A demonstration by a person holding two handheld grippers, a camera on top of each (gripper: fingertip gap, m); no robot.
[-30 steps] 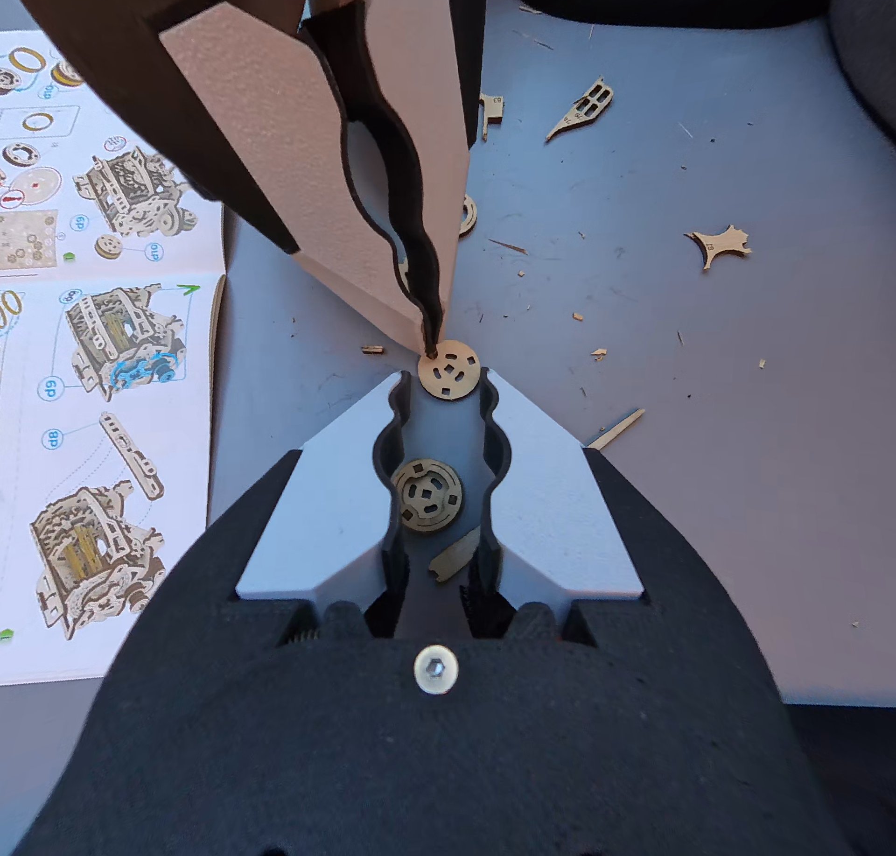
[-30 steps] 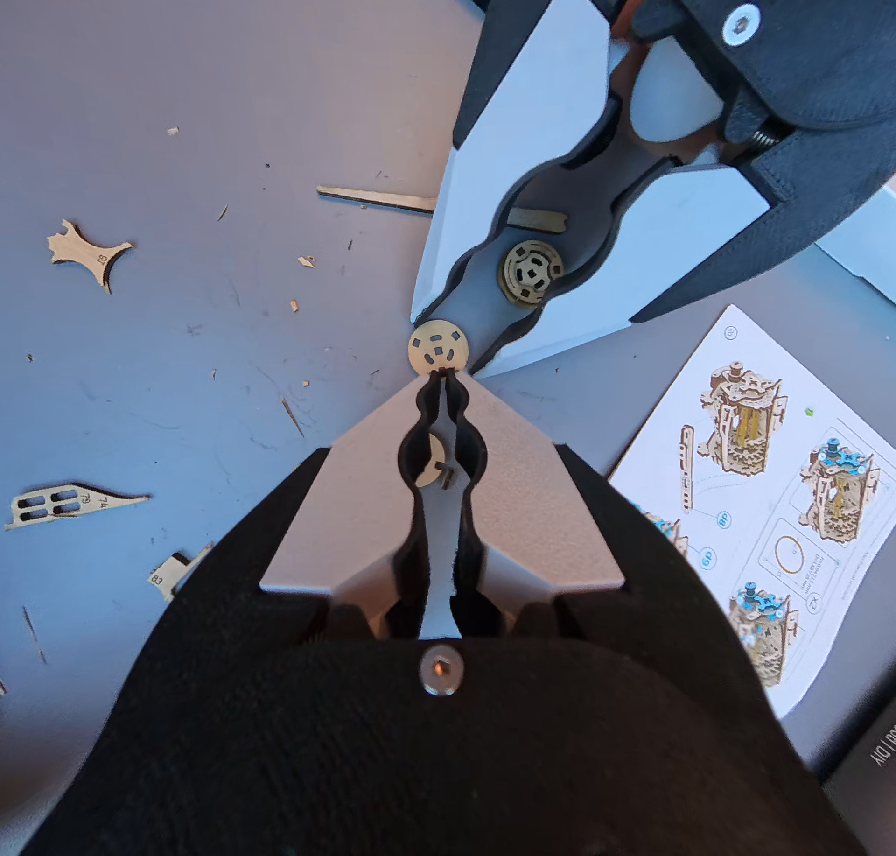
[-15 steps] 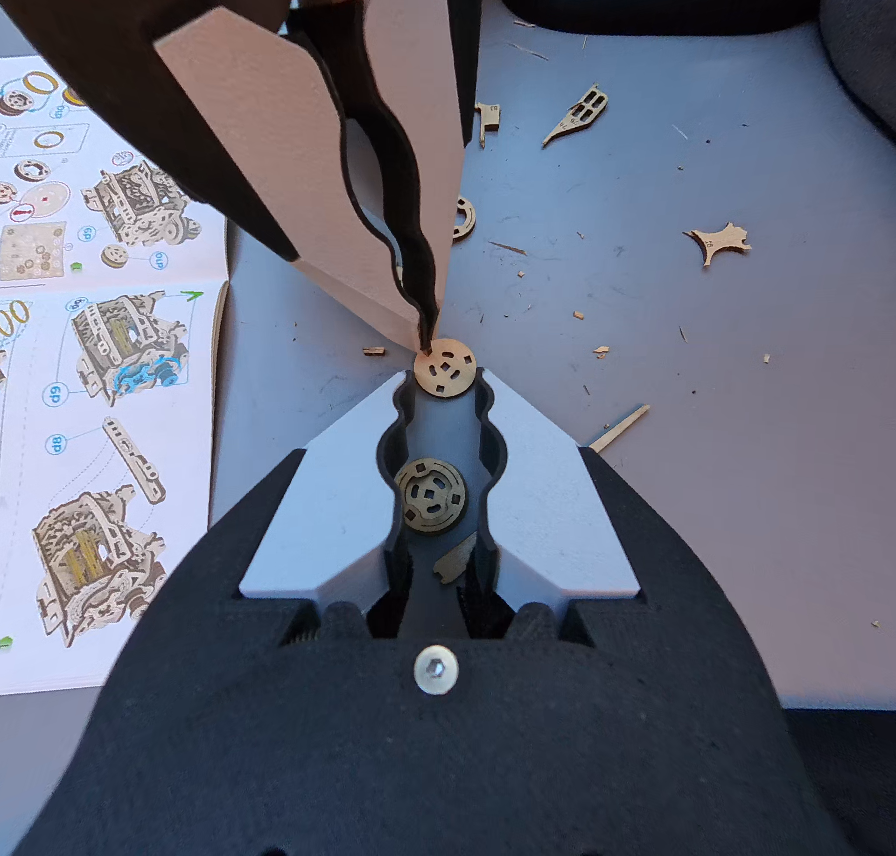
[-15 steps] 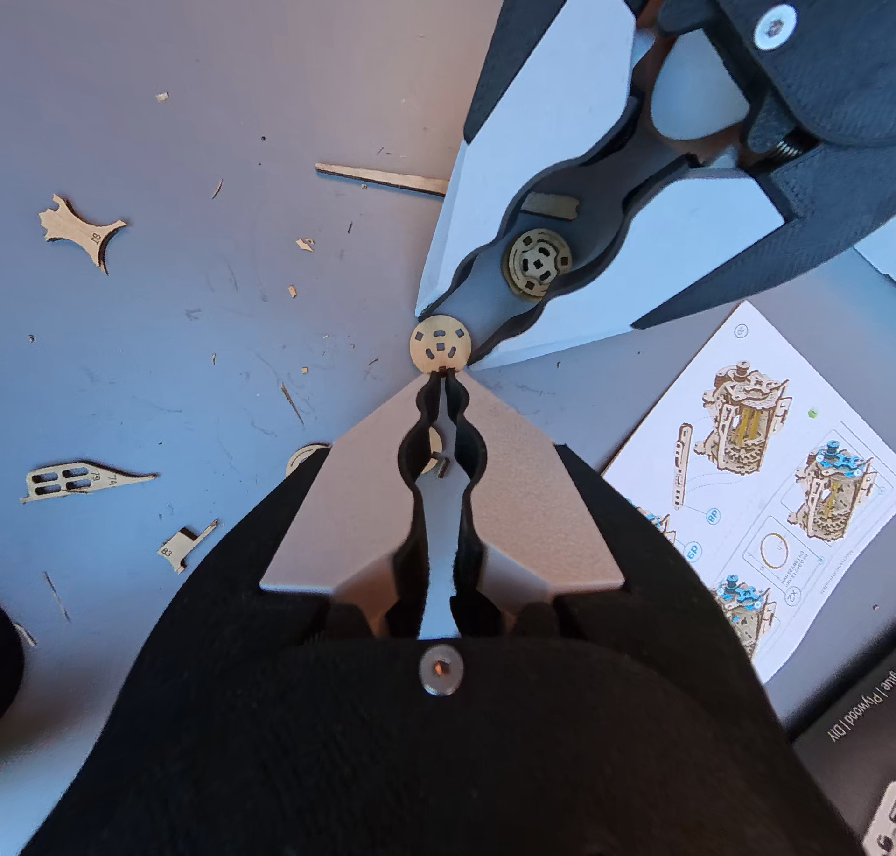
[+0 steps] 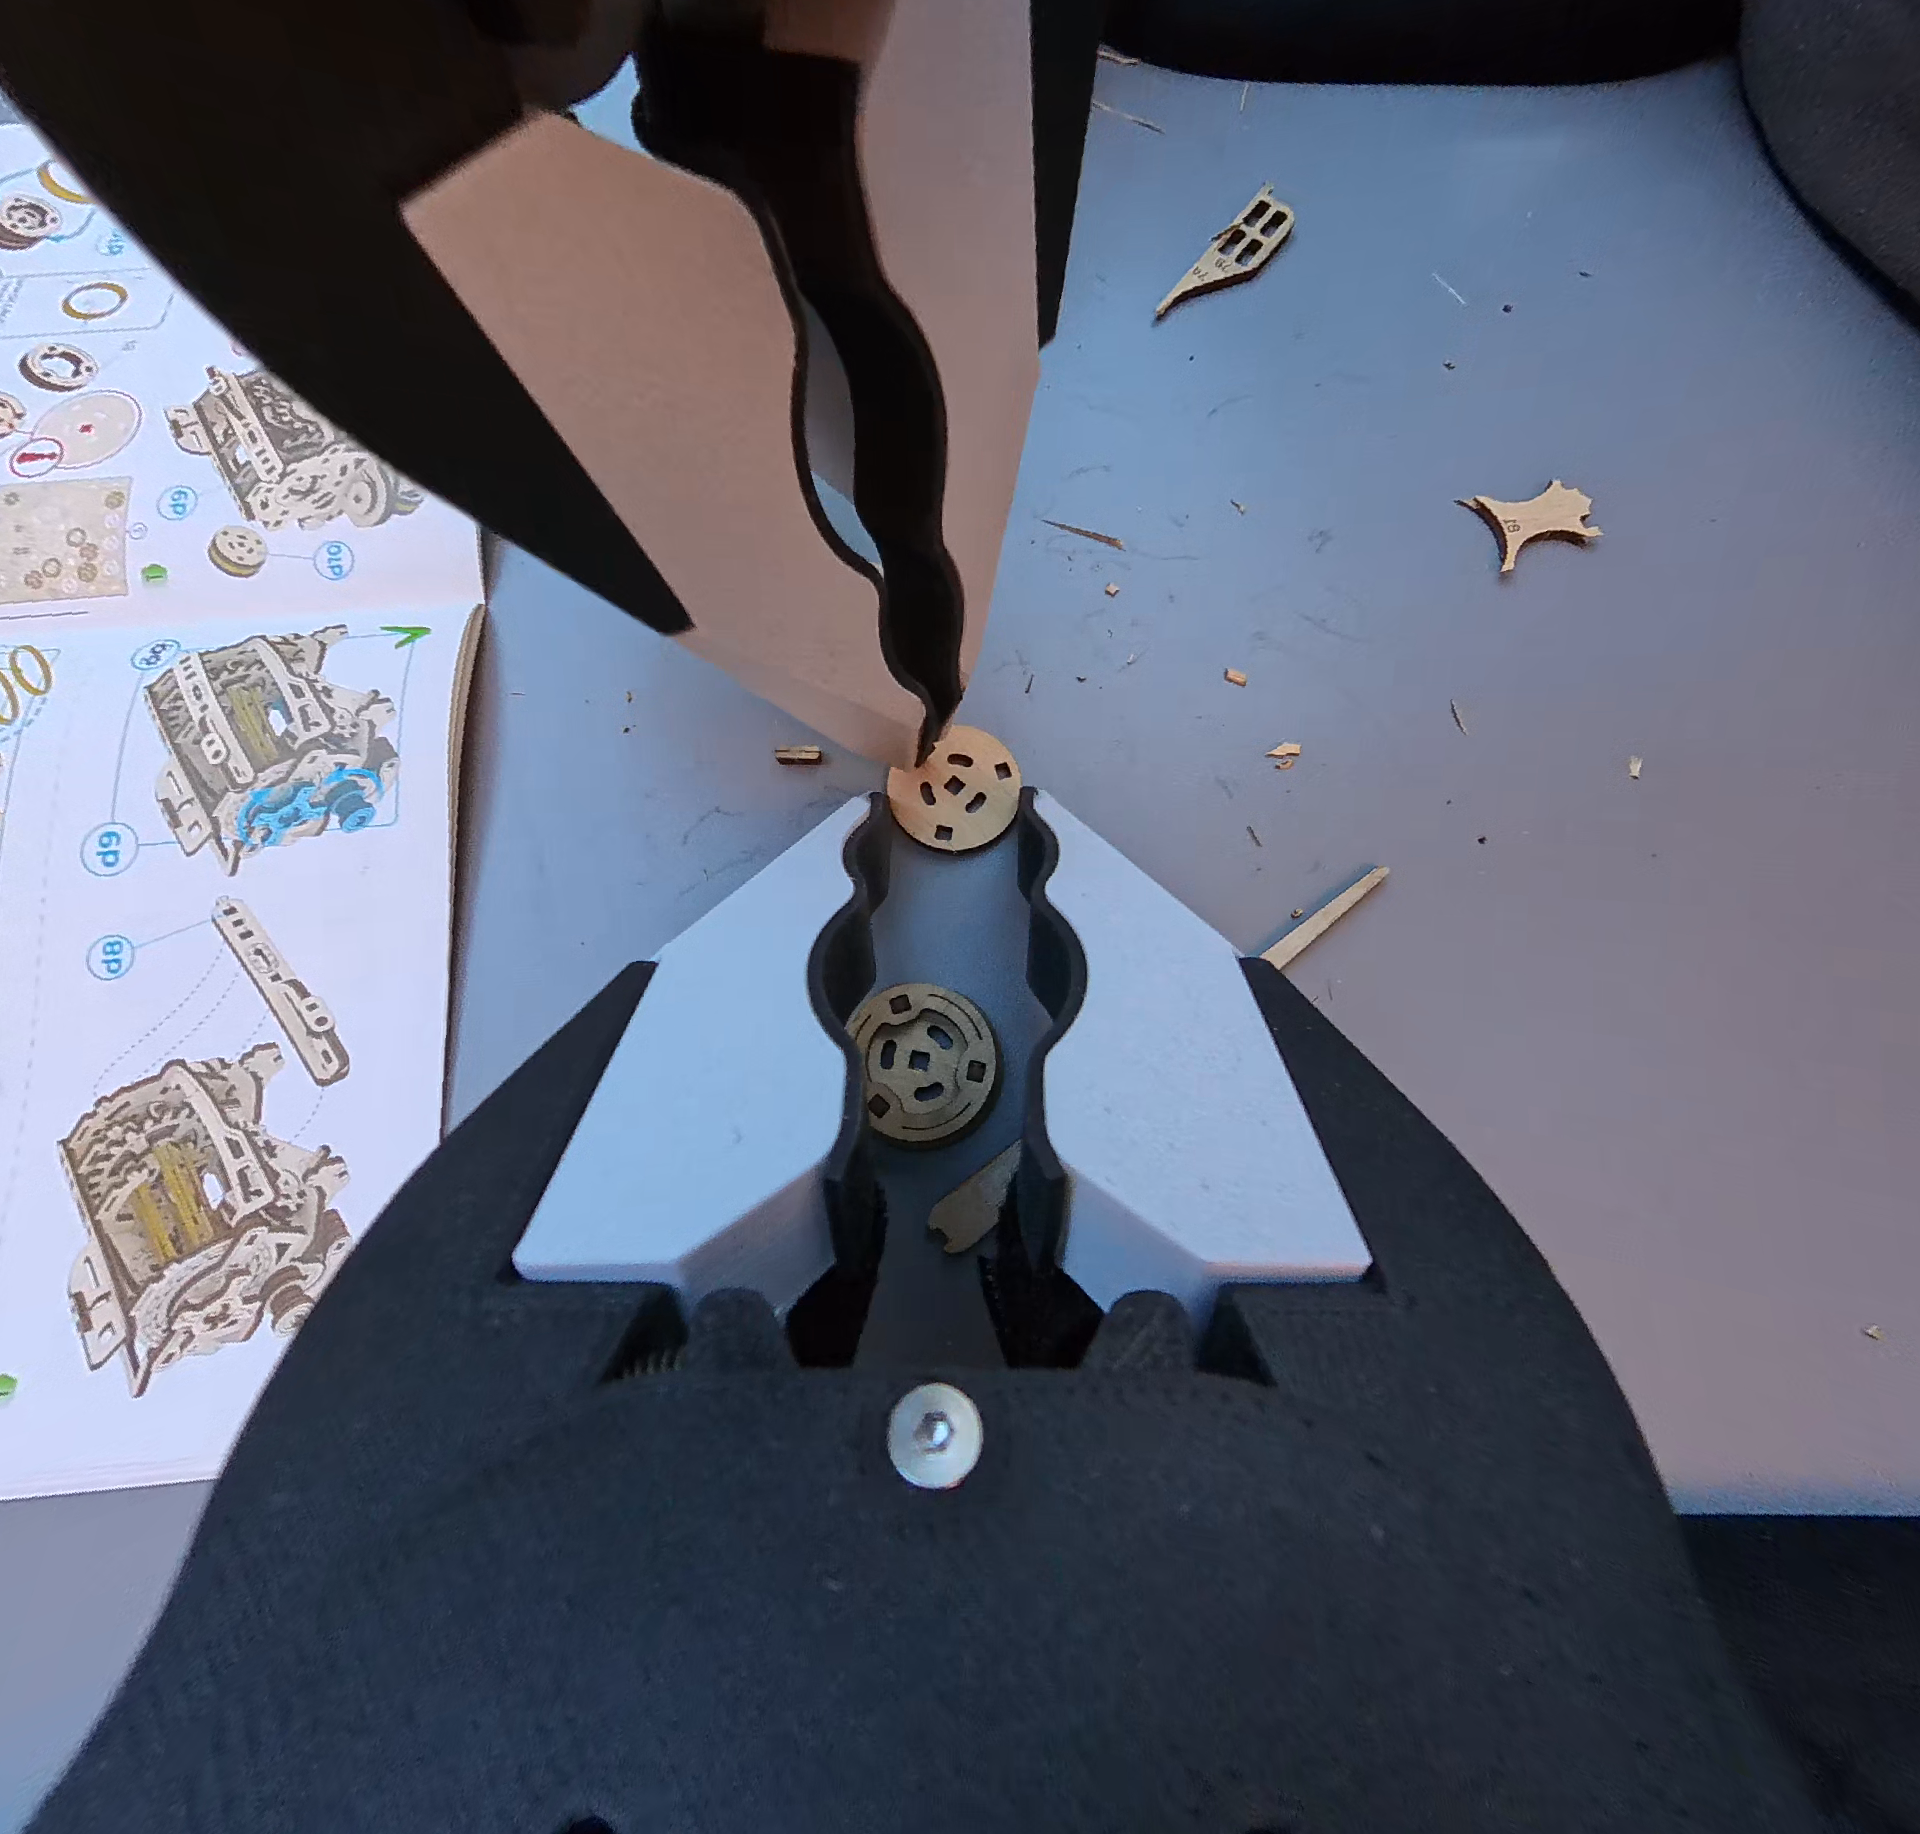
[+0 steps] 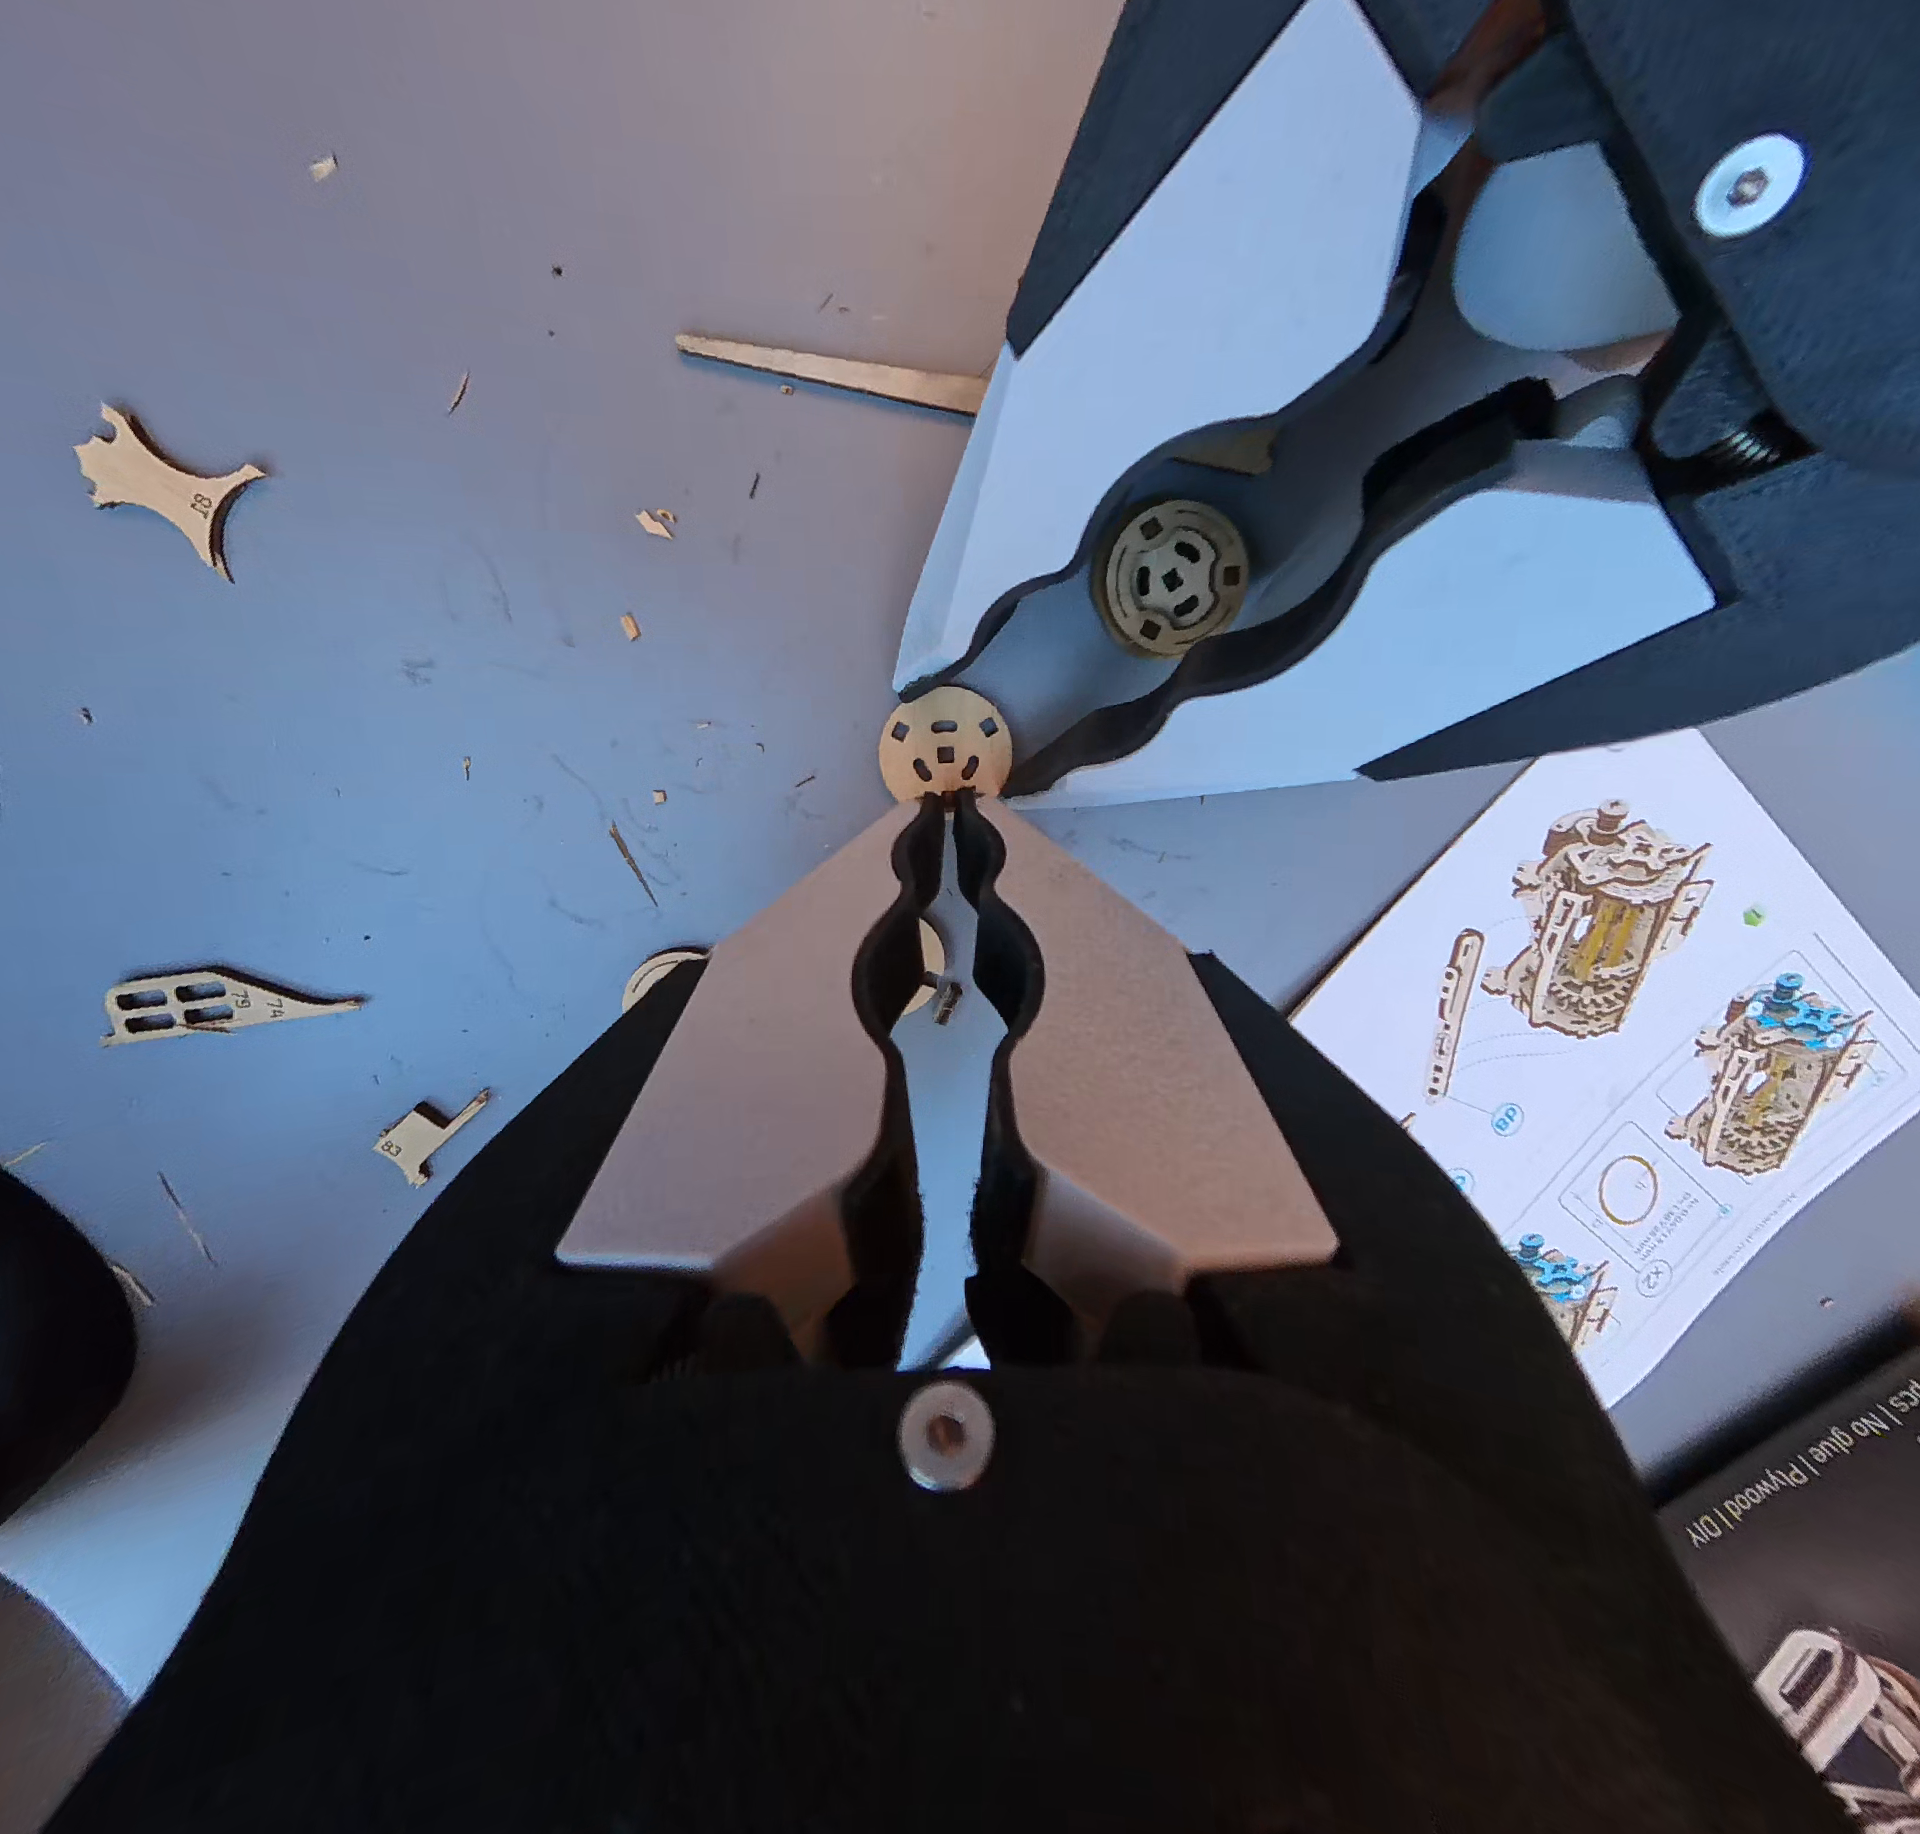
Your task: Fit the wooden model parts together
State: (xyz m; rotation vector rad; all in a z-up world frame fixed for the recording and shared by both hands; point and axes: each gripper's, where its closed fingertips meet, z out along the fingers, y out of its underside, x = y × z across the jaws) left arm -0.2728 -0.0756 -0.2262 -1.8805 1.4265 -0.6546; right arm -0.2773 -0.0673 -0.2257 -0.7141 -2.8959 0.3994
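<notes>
Wooden disc (image 5: 954, 789) sat gripped by the left claw (image 5: 951, 808); the right claw (image 6: 948, 799), nearly clenched, pinched a tiny peg at its slot, unseated.

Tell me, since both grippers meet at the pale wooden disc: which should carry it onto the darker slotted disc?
Probably left gripper: it holds the pale wooden disc across its width, directly beyond the darker slotted disc. Right gripper only nips the rim.

right gripper (image 6: 948, 800) nearly closed, tips pinching disc (image 6: 944, 745) edge | left gripper (image 6: 961, 735) clamps disc sides
</notes>
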